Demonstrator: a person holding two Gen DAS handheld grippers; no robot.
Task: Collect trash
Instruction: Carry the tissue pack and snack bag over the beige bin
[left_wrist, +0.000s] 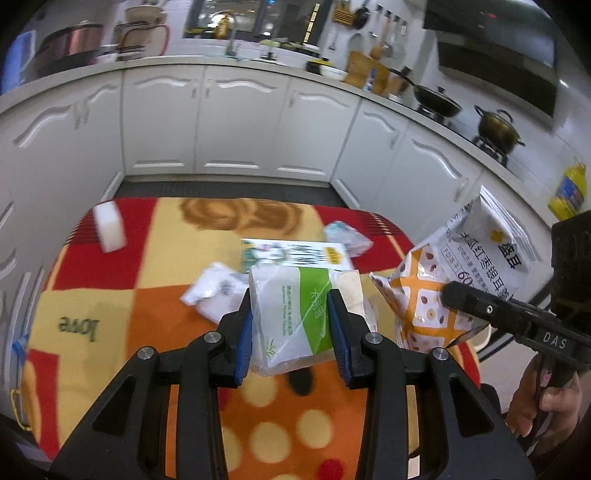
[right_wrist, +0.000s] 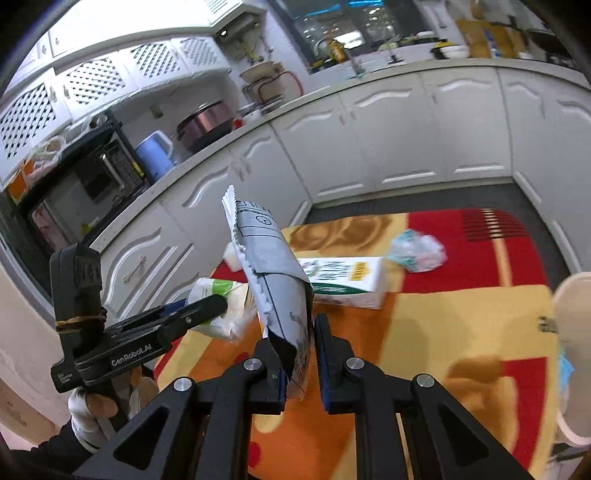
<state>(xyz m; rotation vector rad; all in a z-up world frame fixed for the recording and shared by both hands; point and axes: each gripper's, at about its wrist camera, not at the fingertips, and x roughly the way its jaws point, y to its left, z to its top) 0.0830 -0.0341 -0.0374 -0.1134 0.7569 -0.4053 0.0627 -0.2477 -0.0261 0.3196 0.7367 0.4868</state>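
My left gripper (left_wrist: 291, 302) is shut on a green and white tissue pack (left_wrist: 291, 314) and holds it above the table; the pack also shows in the right wrist view (right_wrist: 221, 306). My right gripper (right_wrist: 299, 332) is shut on an empty snack bag (right_wrist: 273, 280), white with an orange pattern in the left wrist view (left_wrist: 450, 273), held upright. On the table lie a white and green carton box (left_wrist: 295, 254) (right_wrist: 347, 277), a crumpled white wrapper (left_wrist: 214, 291), a crumpled clear wrapper (left_wrist: 347, 236) (right_wrist: 417, 251) and a white sponge block (left_wrist: 109, 227).
The table wears a red, orange and yellow blanket (left_wrist: 147, 295) (right_wrist: 443, 325). A pale bin rim (right_wrist: 572, 339) stands at the table's right edge. White kitchen cabinets (left_wrist: 240, 118) run behind, with pots on the stove (left_wrist: 495, 125) at right.
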